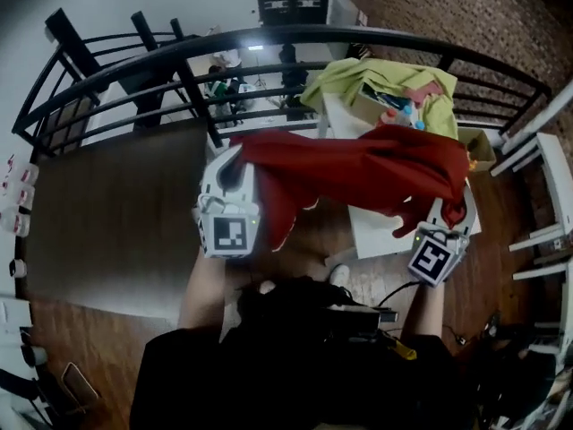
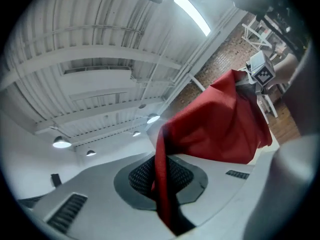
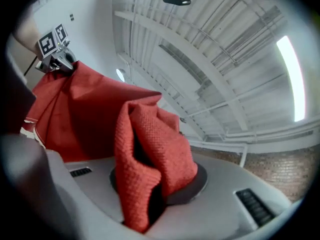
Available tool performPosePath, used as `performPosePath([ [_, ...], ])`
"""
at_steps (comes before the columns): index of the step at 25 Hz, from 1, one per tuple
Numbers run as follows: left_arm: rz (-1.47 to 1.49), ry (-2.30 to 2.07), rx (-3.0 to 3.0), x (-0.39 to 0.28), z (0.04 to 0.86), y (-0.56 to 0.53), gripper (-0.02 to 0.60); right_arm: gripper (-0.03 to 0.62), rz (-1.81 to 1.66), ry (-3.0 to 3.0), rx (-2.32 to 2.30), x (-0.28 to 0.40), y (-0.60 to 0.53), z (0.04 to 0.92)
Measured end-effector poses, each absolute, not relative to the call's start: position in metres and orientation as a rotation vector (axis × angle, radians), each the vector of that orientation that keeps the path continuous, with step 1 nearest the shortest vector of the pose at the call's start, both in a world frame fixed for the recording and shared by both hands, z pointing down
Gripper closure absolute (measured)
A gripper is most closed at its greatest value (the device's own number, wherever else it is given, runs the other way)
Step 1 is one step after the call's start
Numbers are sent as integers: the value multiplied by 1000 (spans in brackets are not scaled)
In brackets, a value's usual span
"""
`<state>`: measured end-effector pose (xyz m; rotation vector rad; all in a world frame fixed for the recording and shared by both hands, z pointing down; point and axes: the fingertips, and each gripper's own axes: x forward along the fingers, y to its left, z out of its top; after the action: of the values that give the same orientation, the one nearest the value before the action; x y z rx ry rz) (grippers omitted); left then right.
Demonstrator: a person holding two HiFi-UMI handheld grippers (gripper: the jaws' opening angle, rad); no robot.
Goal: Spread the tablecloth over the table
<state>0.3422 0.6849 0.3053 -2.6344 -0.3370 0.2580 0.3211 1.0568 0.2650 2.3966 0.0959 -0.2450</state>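
The cloth is clenched at one edge by the left claw and at another by the right claw, stretched between them, probably for casting over the table to their left.

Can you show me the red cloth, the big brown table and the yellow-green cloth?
red tablecloth (image 1: pixel 358 173), head view, middle of the cloth stretched between the grippers
brown table (image 1: pixel 116 231), head view, bare part of its top
yellow-green cloth (image 1: pixel 336 83), head view, its left fold
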Motion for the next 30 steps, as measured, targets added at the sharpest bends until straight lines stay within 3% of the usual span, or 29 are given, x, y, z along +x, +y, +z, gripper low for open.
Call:
performPosePath([
  [7, 112, 253, -2664, 240, 302, 525, 565, 537, -493, -443, 2412, 373, 875, 264],
  [14, -29, 816, -2516, 114, 300, 476, 564, 537, -624, -1010, 2333, 386, 736, 283],
  [22, -312, 1417, -2249, -65, 313, 499, 563, 537, -688, -1643, 2090, 301, 596, 305],
  [30, -498, 1700, -2041, -196, 317, 541, 563, 537, -675, -1985, 1890, 179, 535, 326],
])
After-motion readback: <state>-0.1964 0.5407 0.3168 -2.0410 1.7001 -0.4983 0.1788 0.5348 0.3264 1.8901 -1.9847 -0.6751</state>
